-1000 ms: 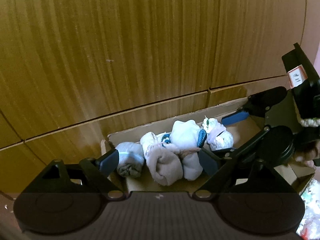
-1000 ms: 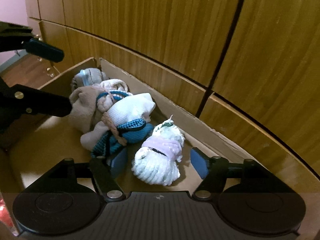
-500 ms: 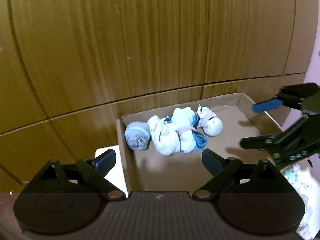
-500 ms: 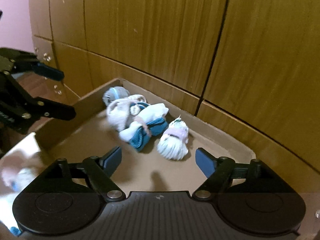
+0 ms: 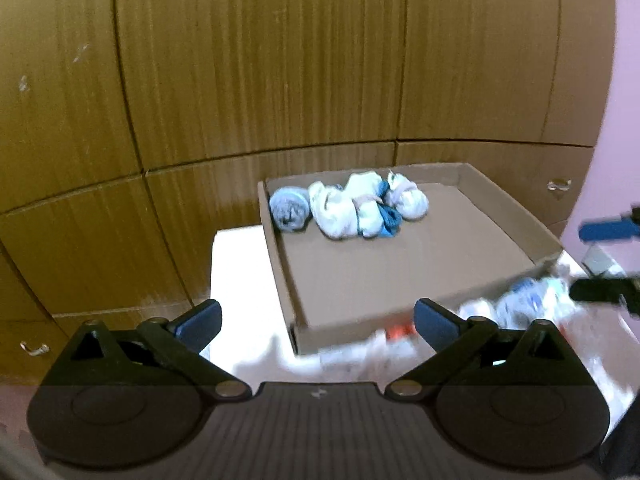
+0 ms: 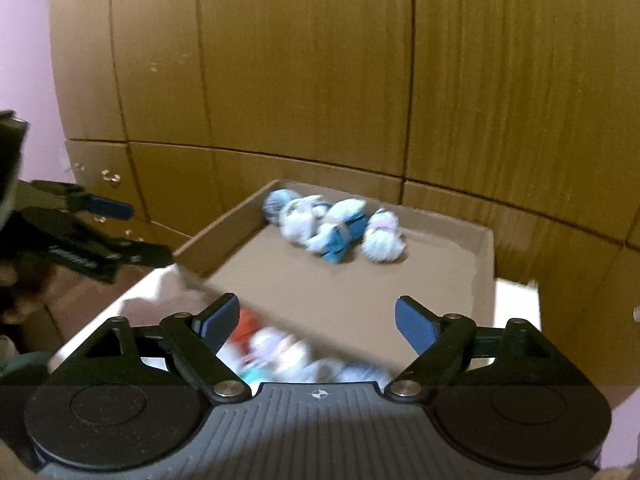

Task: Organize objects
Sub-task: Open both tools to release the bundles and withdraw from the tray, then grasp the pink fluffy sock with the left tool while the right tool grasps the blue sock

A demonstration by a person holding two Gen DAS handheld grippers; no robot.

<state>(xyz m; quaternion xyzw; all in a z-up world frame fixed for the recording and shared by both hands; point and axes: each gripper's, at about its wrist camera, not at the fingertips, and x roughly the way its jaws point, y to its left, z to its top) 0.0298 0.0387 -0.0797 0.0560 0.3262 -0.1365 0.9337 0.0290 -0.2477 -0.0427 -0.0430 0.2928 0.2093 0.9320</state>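
Note:
A shallow cardboard box [image 5: 282, 280] lies on a white surface. Several rolled sock bundles sit in a row at its far wall: a grey-blue one [image 5: 289, 209], white ones with blue [image 5: 360, 212], and one with a lilac band [image 5: 408, 200]. My left gripper [image 5: 316, 320] hovers at the box's near left corner, jaws opening, nothing between them. My right gripper [image 6: 316, 322] hangs over the near edge of the box [image 6: 224, 220], jaws opening and empty. The sock bundles [image 6: 332, 228] lie well beyond it. Each gripper shows in the other's view: right gripper [image 5: 600, 260], left gripper [image 6: 148, 234].
A blurred heap of loose socks [image 6: 280, 352] lies on the white surface [image 5: 240, 272] in front of the box, also seen as loose socks [image 5: 520, 304] at the right. Wooden cabinet doors [image 5: 280, 80] stand right behind the box. A pink wall [image 5: 620, 120] is at the right.
Both grippers have pulled back from the sock bundles to the near side of the box and their jaws have widened. The bundles stay at the far wall.

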